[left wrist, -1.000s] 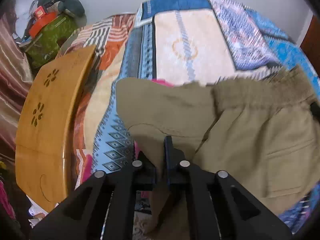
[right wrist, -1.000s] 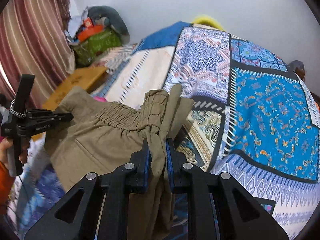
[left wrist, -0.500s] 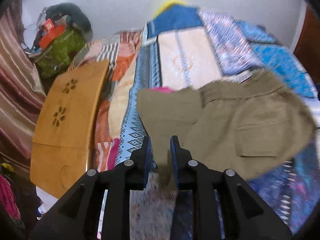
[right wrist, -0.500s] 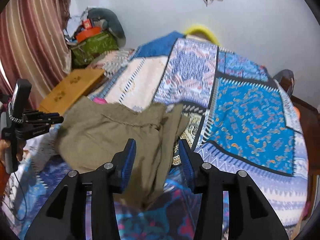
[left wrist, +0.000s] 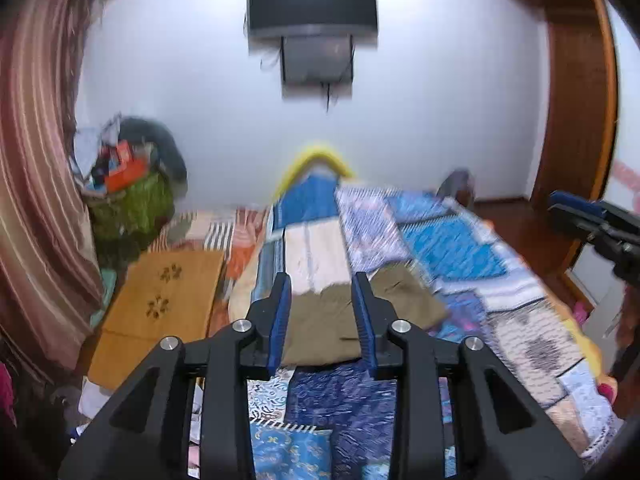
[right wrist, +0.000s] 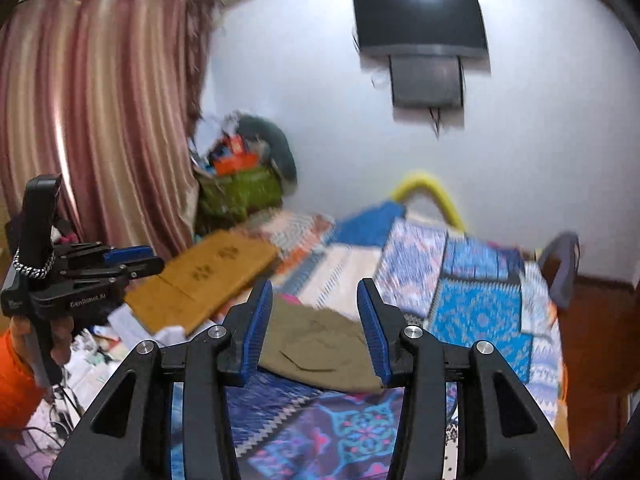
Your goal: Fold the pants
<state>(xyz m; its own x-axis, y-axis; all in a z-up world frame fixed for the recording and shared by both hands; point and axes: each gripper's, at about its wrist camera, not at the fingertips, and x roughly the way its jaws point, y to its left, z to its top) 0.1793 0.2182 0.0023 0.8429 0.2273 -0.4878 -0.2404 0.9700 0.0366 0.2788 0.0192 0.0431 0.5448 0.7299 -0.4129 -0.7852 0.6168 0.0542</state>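
Note:
The khaki pants (left wrist: 320,326) lie folded in a compact pile on the patterned bedspread (left wrist: 448,252); they also show in the right wrist view (right wrist: 320,346). My left gripper (left wrist: 322,320) is open and empty, held back from and above the pants. My right gripper (right wrist: 316,332) is open and empty, also lifted away from the pants. The left gripper shows at the left of the right wrist view (right wrist: 136,262), and the right gripper at the right edge of the left wrist view (left wrist: 576,216).
A wooden folding table (left wrist: 160,300) lies left of the bed. A green bag with clutter (left wrist: 128,200) stands in the far left corner by a striped curtain (right wrist: 96,120). A TV (left wrist: 312,4) hangs on the far wall. A wooden door frame (left wrist: 576,120) is at right.
Both grippers let go of the pants and opened wide. Both pulled back and tilted up, so the pants now lie farther off on the bed and the wall shows.

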